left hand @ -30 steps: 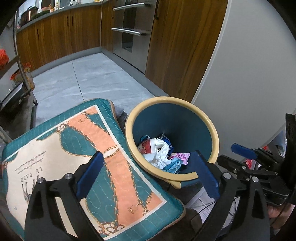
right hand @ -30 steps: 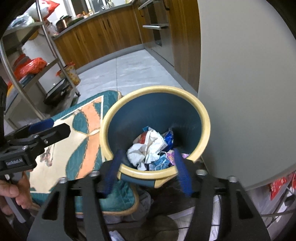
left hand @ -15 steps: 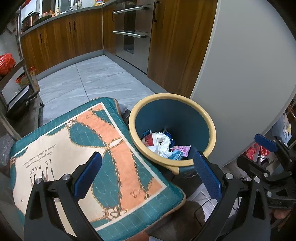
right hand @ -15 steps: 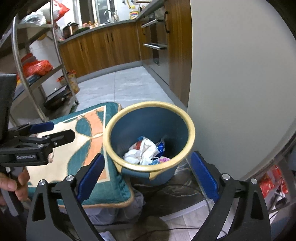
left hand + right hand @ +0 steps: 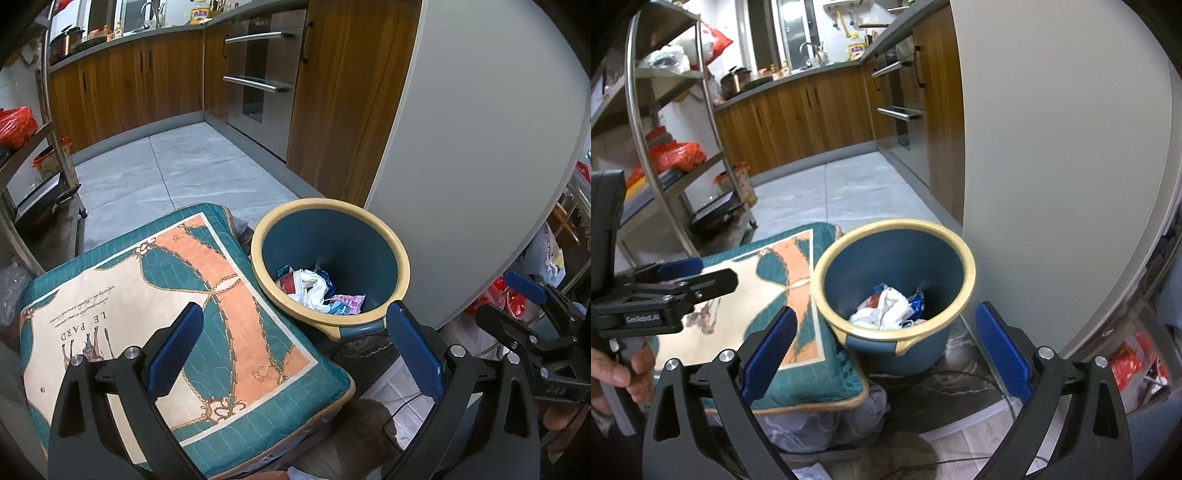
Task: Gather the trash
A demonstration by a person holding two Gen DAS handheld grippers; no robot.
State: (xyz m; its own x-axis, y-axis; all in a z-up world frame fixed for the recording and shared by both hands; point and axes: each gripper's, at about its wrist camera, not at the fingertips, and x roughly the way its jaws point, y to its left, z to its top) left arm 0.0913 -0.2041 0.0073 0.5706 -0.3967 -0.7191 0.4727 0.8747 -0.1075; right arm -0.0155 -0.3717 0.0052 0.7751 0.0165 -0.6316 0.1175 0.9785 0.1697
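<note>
- A hand on the left gripper is seen only from the right wrist.
- Crumpled trash is held in the bin.
- Right gripper jaws have just been opening, nothing between; left jaws are spread, empty.

Your right hand-held gripper is a matte black frame with two triangular cut-out arms, each tipped by a ribbed blue pad. Round silver screws sit at the arm joints. Your left hand-held gripper is built the same way: black angular arms, blue textured pads, silver screw heads. From the right wrist view, its side shows a white "GenRobot.AI" marking on the black body, a blue pad along the top finger, and a grey grip under your hand.
</note>
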